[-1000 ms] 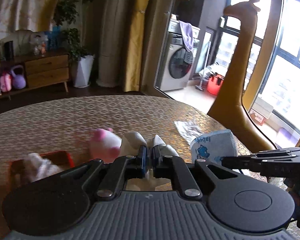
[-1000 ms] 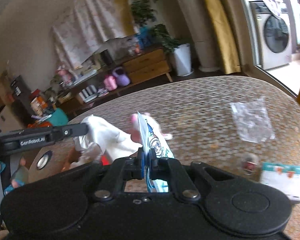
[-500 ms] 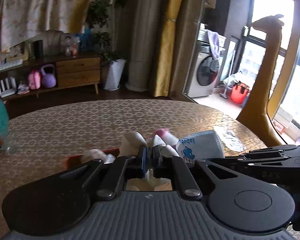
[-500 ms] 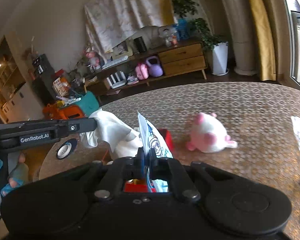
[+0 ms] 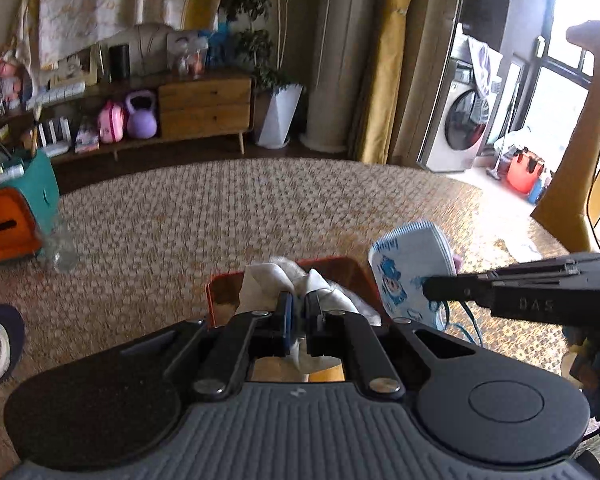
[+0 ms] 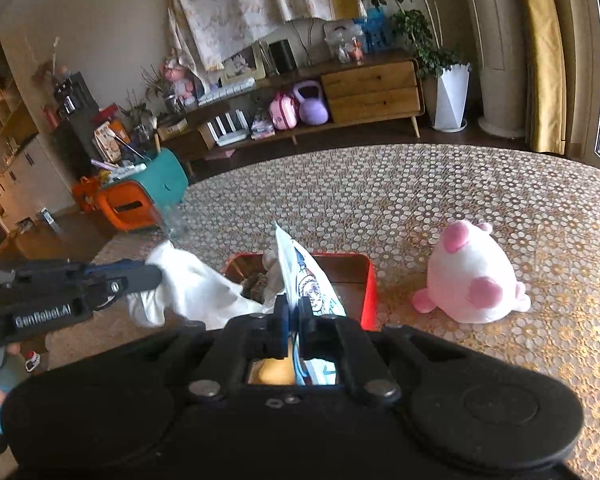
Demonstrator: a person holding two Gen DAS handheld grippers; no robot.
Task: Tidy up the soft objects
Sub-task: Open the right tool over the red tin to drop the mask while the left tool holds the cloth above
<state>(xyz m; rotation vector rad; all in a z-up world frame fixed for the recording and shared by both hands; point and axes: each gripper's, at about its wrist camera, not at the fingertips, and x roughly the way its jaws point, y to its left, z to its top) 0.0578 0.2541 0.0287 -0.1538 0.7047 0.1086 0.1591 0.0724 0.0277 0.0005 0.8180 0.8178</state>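
In my left wrist view the white cloth (image 5: 296, 284) was crumpled and creased, bunched at the centre of the frame, and my left tongs (image 5: 298, 306) were clamped shut on it. It hung over the near edge of the red tray (image 5: 340, 266), which sat on the patterned table (image 5: 240, 208). At right of that frame the child's face mask (image 5: 412, 264) showed as pale blue and white with a blue cartoon figure and a pleated edge, its ear loops dangling below.

In my right wrist view my right tongs (image 6: 296, 312) were closed tight on that mask, held edge-on and upright at the middle of the frame, directly over the tray. Inside the tray I could make out a pale crumpled piece and something dark beside it, too blurred to name. The cloth spread to the left of the tray rim. The pink and white plush toy (image 6: 474, 276) lay on the table at right, beside the tray but apart from it.
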